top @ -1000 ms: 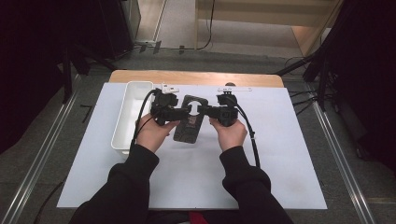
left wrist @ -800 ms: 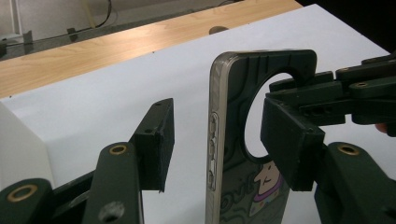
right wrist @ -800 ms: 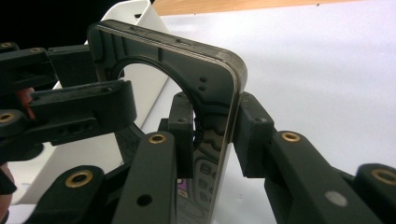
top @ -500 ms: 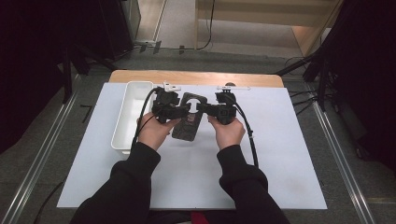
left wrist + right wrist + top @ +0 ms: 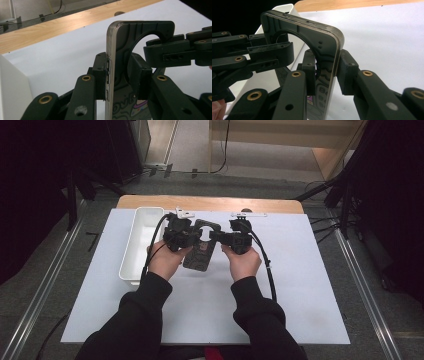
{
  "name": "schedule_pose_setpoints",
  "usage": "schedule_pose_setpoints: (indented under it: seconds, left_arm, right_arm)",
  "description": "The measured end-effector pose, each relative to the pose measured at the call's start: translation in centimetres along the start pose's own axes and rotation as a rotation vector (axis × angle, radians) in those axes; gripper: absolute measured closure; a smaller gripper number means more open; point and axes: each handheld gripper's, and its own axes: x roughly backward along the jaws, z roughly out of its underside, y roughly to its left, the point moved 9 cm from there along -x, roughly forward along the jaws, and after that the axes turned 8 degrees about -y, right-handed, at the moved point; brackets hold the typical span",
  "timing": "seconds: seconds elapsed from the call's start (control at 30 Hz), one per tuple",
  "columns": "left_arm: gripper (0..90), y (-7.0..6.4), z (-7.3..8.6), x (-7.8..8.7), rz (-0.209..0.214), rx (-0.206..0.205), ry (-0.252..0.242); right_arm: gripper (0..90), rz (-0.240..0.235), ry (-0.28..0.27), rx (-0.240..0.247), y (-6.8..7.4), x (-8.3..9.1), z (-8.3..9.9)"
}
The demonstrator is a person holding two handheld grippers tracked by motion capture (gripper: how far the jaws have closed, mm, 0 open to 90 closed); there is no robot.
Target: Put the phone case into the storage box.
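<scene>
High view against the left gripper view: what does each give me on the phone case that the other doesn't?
High view alone: both hands, the left gripper and right gripper meeting over the phone case, and the white bin at its left. Left gripper view alone: the case's metal-coloured edge pinched between its own pads, and the round cutout with the other gripper's jaw reaching in. Both share: the case held by both grippers above the white table cover.

Phone case [image 5: 140, 32]: matt black plastic with raised ridges, edged by a glossy metallic band. Gripper jaws: matt black plastic, brass-coloured rivets. Tray [image 5: 140, 240]: smooth white plastic, slight sheen. Table cover [image 5: 300, 270]: matt white sheet over pale wood [image 5: 210, 202]. Sleeves [image 5: 135, 320]: black cloth.
</scene>
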Motion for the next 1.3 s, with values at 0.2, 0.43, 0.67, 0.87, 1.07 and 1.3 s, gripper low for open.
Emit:
schedule_pose_setpoints:
  seconds: [0.2,0.43,0.67,0.87,1.07,1.3]
  left_arm:
    - [70.4,-0.3,0.1,0.0,0.01,0.0,0.014]
    - [71.3,-0.8,0.1,-0.2,0.025,-0.009,0.025]
    - [71.6,-1.0,0.0,-0.3,0.022,-0.036,0.046]
    - [71.8,-1.4,-0.1,-0.2,0.022,-0.049,0.045]
    - [72.0,-1.5,0.0,-0.4,0.018,-0.05,0.054]
    - [72.2,-1.4,-0.1,-0.4,0.015,-0.049,0.056]
  right_arm:
    - [70.0,0.002,0.007,0.003,-0.2,0.1,0.3]
    - [69.9,-0.004,0.025,-0.002,-0.7,0.5,0.6]
    - [69.5,-0.009,0.025,-0.003,-0.9,0.6,0.8]
    - [65.8,-0.013,0.032,0.013,-1.1,1.0,0.7]
    - [52.5,-0.029,0.052,0.037,-1.2,1.2,0.9]
    - [37.4,-0.072,0.058,0.079,-0.9,1.8,1.0]
